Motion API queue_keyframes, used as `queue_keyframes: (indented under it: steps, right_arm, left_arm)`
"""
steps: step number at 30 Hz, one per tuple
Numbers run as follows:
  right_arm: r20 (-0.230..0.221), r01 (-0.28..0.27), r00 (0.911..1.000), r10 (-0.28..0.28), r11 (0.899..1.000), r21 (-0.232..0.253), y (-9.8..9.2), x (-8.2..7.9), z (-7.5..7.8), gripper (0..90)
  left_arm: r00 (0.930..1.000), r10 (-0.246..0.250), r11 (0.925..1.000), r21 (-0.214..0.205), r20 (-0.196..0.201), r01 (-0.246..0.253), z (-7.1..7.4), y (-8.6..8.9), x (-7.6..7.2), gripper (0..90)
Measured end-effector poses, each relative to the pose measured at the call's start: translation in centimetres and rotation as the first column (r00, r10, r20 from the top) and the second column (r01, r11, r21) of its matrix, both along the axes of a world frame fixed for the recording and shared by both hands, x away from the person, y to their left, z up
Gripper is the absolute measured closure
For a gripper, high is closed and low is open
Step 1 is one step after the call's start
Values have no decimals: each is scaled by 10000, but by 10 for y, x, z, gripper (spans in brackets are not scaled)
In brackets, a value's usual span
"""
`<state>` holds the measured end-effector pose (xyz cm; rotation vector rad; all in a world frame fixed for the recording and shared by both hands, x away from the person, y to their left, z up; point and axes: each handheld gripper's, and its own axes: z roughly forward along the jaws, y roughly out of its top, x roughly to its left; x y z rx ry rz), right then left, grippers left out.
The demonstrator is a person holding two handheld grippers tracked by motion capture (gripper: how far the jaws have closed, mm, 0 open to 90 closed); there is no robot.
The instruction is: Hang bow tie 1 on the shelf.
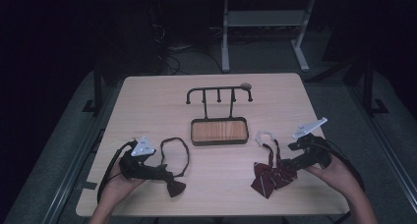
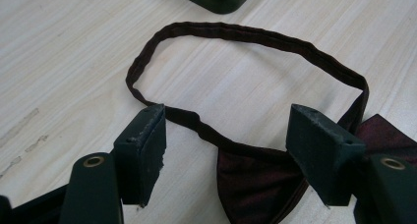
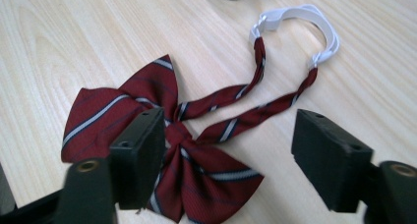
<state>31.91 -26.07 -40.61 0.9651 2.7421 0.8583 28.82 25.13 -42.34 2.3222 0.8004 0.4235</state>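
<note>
A dark maroon bow tie (image 1: 175, 187) (image 2: 255, 184) lies flat at the table's front left, its strap (image 2: 236, 33) spread in a loop toward the rack. My left gripper (image 1: 162, 174) (image 2: 226, 126) is open, its jaws standing wide to either side of the bow's knot end without pressing it. At the front right lies a red striped bow tie (image 1: 270, 177) (image 3: 196, 170) with a white elastic band (image 1: 265, 134) (image 3: 300, 12). My right gripper (image 1: 287, 162) (image 3: 228, 130) hovers open over it, and the left fingertip (image 3: 140, 150) hides part of the bow.
A black hook rack (image 1: 219, 90) stands mid-table on a wood-lined tray base (image 1: 219, 142), between the two ties and farther back. The table's front edge (image 1: 211, 215) runs just under the person's hands. Desk legs and cables sit on the floor beyond.
</note>
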Motion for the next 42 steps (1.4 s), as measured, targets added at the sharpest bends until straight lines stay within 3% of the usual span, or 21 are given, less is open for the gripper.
queue_keyframes:
  steps: [7, 30, 42]
  right_arm:
    - [-117, -116, 9999, 111, 9990, -435, 12, 13, 5, 338]
    - [-382, 31, 9992, -65, 9960, -896, 27, 50, 11, 404]
    - [-698, 422, 9963, -496, 9937, -1041, 26, 72, -1, 428]
  left_arm:
    - [10000, -36, 10000, 0, -10, 36, 0, 0, -1, 320]
    - [10000, 14, 10000, 0, -62, -14, -2, 3, 1, 309]
    - [9999, 82, 10000, -8, -122, -82, -3, 4, 2, 303]
